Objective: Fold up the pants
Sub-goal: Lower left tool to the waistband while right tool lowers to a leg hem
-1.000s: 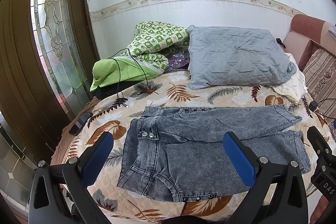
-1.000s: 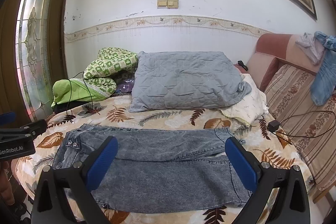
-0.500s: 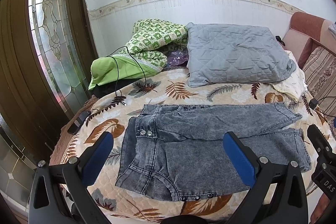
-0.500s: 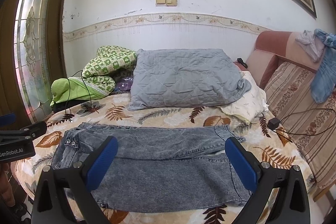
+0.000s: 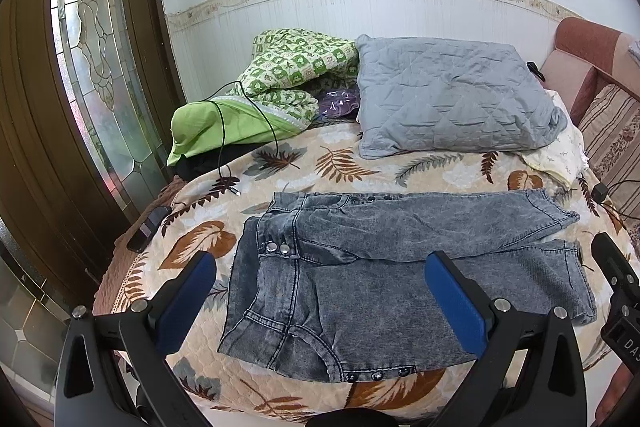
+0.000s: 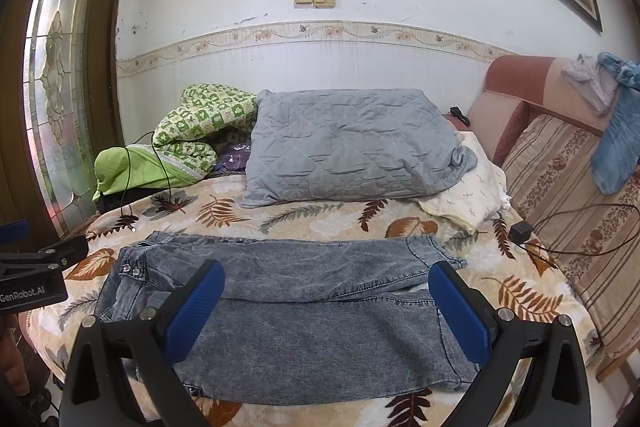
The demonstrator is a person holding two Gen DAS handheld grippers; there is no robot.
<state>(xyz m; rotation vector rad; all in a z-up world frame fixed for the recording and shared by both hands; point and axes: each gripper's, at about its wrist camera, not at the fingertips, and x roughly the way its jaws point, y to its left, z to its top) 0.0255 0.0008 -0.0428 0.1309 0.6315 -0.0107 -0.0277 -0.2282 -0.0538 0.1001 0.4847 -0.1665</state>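
Grey-blue denim pants (image 5: 384, 267) (image 6: 312, 311) lie flat across the leaf-print bed, waist at the left and leg hems at the right, one leg folded over the other. My left gripper (image 5: 320, 303) hangs open in front of the bed's near edge, over the waist end, with nothing between its blue pads. The right gripper (image 6: 328, 311) is also open and empty, held before the leg half. Neither touches the denim. The left gripper's body (image 6: 36, 275) shows at the left edge of the right wrist view.
A grey quilted pillow (image 5: 452, 99) and a green checked blanket (image 5: 280, 79) lie at the back of the bed (image 5: 344, 167). A black cable (image 5: 224, 147) trails at the left. A glass door (image 5: 92, 75) stands left; a striped sofa (image 6: 572, 187) with a charger (image 6: 520, 229) stands right.
Both grippers have drifted slightly, so the scene sits a little lower and closer in view. The pants have not moved and both grippers stay open.
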